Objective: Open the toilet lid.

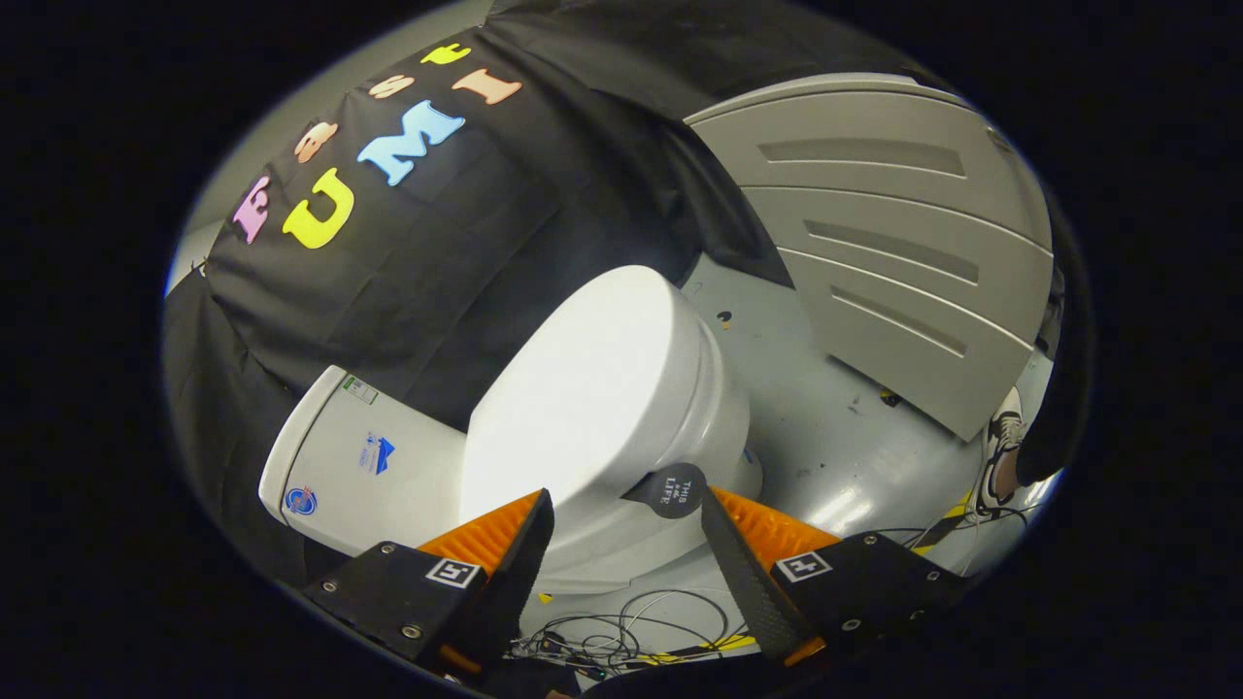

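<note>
Reaching toward the toilet (621, 485) is the step in hand, judging by how things lie: the toilet lid (583, 388) is still down on the bowl, lying just ahead of and between the fingers. The tool (626, 524) stands wide apart and holds nothing; neither finger presses on the lid. A small dark round tab (670, 490) sits at the lid's front rim, just beside the tip of the right-hand finger, though whether it touches cannot be told. The tank (350, 466) lies beyond the lid on the far side, and cables (621, 631) trail on the floor (835, 447) below. The next move likely calls for catching the lid's front edge and swinging it up toward the tank.
</note>
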### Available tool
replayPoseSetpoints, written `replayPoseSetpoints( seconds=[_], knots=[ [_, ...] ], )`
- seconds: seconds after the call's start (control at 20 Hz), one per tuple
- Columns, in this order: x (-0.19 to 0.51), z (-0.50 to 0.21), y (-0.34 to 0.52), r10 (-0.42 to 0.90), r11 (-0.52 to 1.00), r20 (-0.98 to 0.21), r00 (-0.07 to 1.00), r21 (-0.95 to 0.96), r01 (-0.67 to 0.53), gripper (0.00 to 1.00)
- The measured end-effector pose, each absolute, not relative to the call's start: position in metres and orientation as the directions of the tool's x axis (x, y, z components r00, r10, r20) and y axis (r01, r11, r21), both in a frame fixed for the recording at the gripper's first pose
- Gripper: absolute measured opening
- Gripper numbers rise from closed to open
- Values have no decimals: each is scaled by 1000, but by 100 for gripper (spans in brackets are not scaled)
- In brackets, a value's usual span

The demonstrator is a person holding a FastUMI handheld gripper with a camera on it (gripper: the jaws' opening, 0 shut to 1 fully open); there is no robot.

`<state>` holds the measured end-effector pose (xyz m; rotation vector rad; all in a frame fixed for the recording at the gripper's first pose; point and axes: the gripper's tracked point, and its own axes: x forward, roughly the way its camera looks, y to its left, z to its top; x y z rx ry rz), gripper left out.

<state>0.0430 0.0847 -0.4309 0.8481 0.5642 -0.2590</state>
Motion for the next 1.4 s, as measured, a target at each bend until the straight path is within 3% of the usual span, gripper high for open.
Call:
replayPoseSetpoints(
  seconds=[0.45, 0.8, 0.95, 1.4],
  knots=[
    [38, -467, 54, -34, 481, -593, 804, 696, 534, 92],
    [72, -474, 66, 36, 291, -519, 854, 823, 488, 71],
    [80, -482, 77, 61, 271, -503, 862, 840, 471, 69],
    [88, -494, 88, 24, 281, -475, 880, 848, 450, 28]
  ],
)
